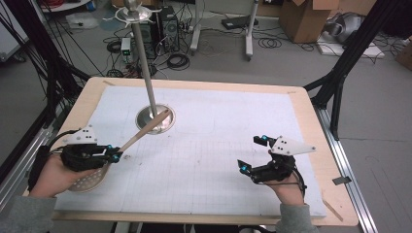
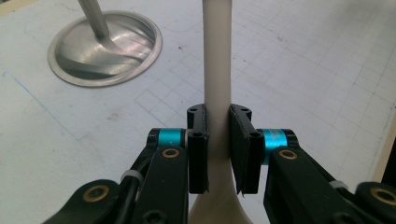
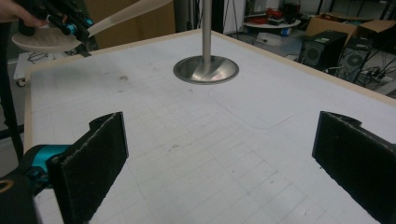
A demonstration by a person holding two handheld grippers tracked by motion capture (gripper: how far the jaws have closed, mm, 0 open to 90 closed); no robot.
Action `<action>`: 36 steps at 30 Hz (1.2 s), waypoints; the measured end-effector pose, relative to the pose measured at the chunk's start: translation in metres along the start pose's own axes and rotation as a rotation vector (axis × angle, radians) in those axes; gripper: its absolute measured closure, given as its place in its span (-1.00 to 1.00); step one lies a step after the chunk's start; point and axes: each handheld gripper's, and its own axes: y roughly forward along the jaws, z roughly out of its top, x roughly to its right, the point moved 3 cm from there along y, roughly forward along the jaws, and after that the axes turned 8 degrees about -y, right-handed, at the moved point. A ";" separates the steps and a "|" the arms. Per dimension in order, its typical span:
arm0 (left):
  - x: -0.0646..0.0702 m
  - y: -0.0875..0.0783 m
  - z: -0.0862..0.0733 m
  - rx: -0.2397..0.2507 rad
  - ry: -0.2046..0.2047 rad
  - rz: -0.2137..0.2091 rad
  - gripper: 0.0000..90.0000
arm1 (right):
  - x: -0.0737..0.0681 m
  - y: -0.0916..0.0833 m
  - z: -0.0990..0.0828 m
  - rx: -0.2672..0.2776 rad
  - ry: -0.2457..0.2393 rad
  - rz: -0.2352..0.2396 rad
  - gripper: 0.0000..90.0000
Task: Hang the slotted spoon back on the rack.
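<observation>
A cream perforated spoon [image 1: 145,131] hangs over the table's left side, its round holed head [image 1: 91,179] under the person's left hand. My left gripper [image 1: 115,156] is shut on the spoon's handle [image 2: 217,60] just above the head. The handle slants up and away, and its tip ends over the round base [image 1: 154,119] of a metal pole stand. My right gripper [image 1: 251,153] hovers at the right front, jaws spread wide with nothing between the pads [image 3: 100,149]. Far off in the right gripper view, the left gripper [image 3: 77,27] holds the spoon [image 3: 123,15].
The stand's pole [image 1: 143,63] rises from the base to a disc top [image 1: 132,12] at the back left. A white gridded mat [image 1: 214,145] covers the wooden table [image 1: 311,121]. Black frame struts, cables, computer cases and cardboard boxes lie on the floor beyond.
</observation>
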 end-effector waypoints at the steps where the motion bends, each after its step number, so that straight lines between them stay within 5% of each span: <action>1: -0.001 -0.001 0.001 0.005 0.001 0.001 0.73 | 0.000 0.000 0.000 -0.002 0.004 0.000 -0.95; 19: -0.022 -0.018 0.014 0.054 0.005 0.019 0.73 | 0.000 -0.001 -0.001 -0.006 0.005 0.000 -0.95; 36: -0.042 -0.034 0.027 0.117 -0.047 0.034 0.73 | 0.001 -0.004 -0.002 0.004 0.010 0.003 -0.95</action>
